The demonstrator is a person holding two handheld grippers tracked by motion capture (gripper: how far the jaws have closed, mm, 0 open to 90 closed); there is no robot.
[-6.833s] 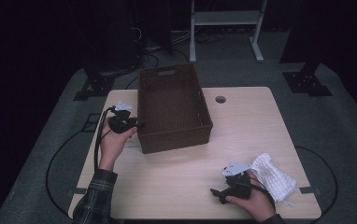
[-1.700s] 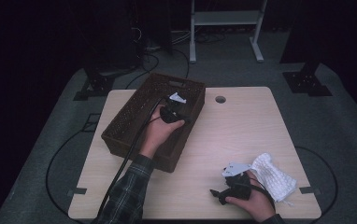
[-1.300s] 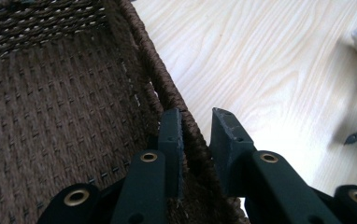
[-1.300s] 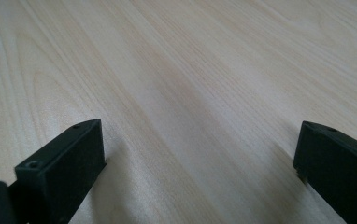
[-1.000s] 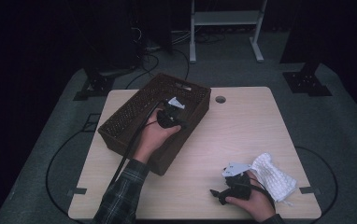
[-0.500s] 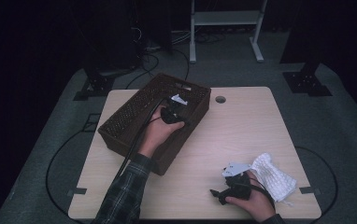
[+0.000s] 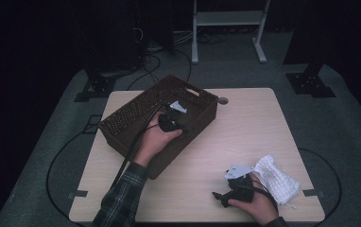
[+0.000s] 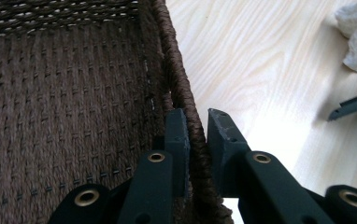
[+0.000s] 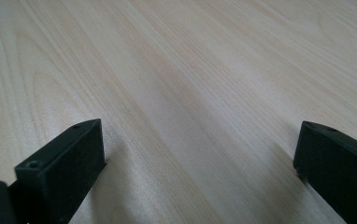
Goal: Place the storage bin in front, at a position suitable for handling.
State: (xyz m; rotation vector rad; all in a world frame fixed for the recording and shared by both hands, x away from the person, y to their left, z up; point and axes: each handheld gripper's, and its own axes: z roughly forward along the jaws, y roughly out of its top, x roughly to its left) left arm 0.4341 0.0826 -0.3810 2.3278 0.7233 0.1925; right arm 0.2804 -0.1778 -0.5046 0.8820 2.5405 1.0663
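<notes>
1. The left gripper (image 8: pixel 196 140) is pinching the rim of the dark brown woven basket (image 7: pixel 136 113), centre-left in the high view, jaws just closing, probably to drag it.
2. The right gripper (image 9: pixel 200 154) is resting wide open, empty, on the pale wooden table (image 7: pixel 244 127).

Rough woven brown basket (image 7: pixel 141 113), smooth matt pale wood table (image 7: pixel 244 137), nubbly white cloth (image 7: pixel 277 179).

On the table (image 7: pixel 263 137), far left: basket (image 7: pixel 136 118), set askew. Over its near right wall: left gripper (image 7: pixel 181 126), one jaw inside, one outside. At the near right edge: right gripper (image 7: pixel 220 196), resting on the tabletop. Just right of it, touching the hand: cloth (image 7: pixel 278 179). Behind the table: stand (image 7: pixel 226 19).
</notes>
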